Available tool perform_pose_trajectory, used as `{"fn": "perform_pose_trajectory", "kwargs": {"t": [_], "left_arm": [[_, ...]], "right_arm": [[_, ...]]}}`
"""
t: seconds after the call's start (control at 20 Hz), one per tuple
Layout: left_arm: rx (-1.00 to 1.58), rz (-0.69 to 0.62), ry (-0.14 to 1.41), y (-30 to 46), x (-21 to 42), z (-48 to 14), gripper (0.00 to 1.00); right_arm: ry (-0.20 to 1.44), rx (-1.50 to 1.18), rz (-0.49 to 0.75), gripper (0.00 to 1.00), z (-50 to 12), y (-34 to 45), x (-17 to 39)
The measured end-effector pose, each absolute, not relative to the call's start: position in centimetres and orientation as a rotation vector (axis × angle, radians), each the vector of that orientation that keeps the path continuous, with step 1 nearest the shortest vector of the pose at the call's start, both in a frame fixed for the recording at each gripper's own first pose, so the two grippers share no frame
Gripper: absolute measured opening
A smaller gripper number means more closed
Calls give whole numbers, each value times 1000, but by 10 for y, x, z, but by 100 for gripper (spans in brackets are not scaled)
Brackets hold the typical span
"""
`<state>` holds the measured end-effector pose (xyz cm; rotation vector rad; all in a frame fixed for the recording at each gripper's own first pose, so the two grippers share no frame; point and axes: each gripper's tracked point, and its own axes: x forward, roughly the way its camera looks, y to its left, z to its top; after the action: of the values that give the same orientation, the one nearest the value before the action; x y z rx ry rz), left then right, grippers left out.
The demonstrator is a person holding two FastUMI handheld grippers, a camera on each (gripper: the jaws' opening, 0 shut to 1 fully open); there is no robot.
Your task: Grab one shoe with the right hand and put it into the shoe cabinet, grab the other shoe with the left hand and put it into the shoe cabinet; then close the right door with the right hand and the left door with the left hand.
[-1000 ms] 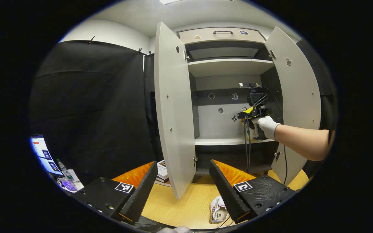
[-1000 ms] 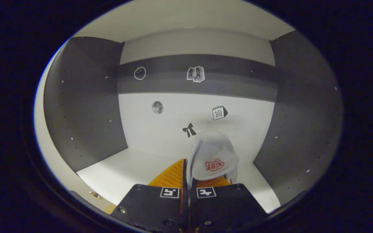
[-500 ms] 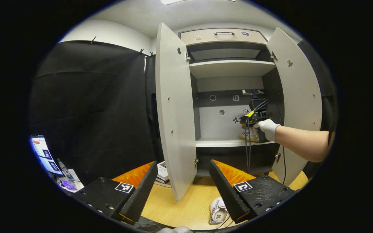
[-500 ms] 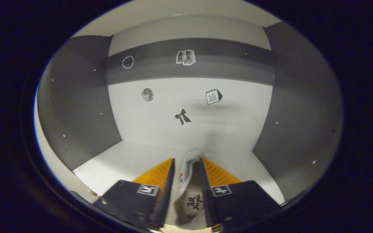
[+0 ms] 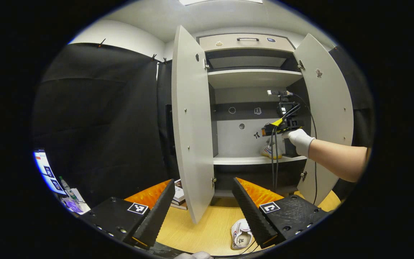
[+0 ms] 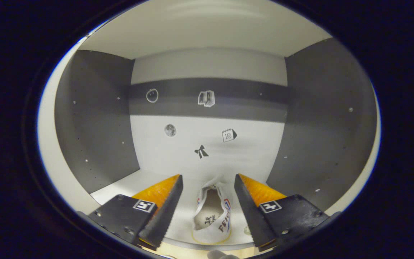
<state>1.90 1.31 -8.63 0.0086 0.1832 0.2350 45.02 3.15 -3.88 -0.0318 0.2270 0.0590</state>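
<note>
One white shoe (image 6: 211, 216) stands on the white middle shelf (image 6: 131, 187) of the cabinet, heel toward me, between and below the fingers of my right gripper (image 6: 207, 212), which is open and apart from it. In the left gripper view that shoe (image 5: 272, 150) sits on the shelf beside the right gripper (image 5: 282, 124), held by a gloved hand (image 5: 300, 141). The other white shoe (image 5: 240, 234) lies on the wooden floor in front of the cabinet, low between the fingers of my open left gripper (image 5: 203, 212). Both cabinet doors, left (image 5: 191, 122) and right (image 5: 331, 108), stand open.
A drawer (image 5: 246, 41) tops the cabinet, with an upper shelf (image 5: 253, 77) below it. Stickers dot the back panel (image 6: 207, 144). A stack of books (image 5: 179, 196) lies by the left door's foot. A screen (image 5: 47, 172) and a bottle (image 5: 65, 185) sit at far left. Cables (image 5: 274, 162) hang from the right gripper.
My right gripper went from shut on the shoe to open, leaving the shoe on the middle shelf, and has drawn back and up. The left gripper has barely moved.
</note>
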Motion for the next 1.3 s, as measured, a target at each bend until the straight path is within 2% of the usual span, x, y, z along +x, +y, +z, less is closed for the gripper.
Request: {"fn": "perform_pose_trajectory", "kwargs": {"t": [0.1, 0.45, 0.75, 0.8, 0.85, 1.1, 1.3], "left_arm": [[9, 215, 176, 15, 20, -86, 96], [-2, 114, 176, 12, 23, -95, 96], [11, 39, 196, 5, 24, -115, 96], [10, 26, 201, 2, 23, -121, 100], [14, 13, 211, -2, 22, -131, 96], [52, -59, 280, -21, 15, -204, 96], [67, -112, 450, -40, 10, -300, 97]], "right_arm": [[164, -35, 70, 99, -17, 30, 418], [-14, -5, 95, 100, 30, 12, 274], [-43, 9, 55, 100, 9, -17, 155], [-41, 11, 42, 100, 2, -22, 140], [-33, 8, 26, 100, -6, -27, 128], [-39, -27, -52, 100, -26, -56, 81], [18, -22, -114, 100, -40, -76, 60]]}}
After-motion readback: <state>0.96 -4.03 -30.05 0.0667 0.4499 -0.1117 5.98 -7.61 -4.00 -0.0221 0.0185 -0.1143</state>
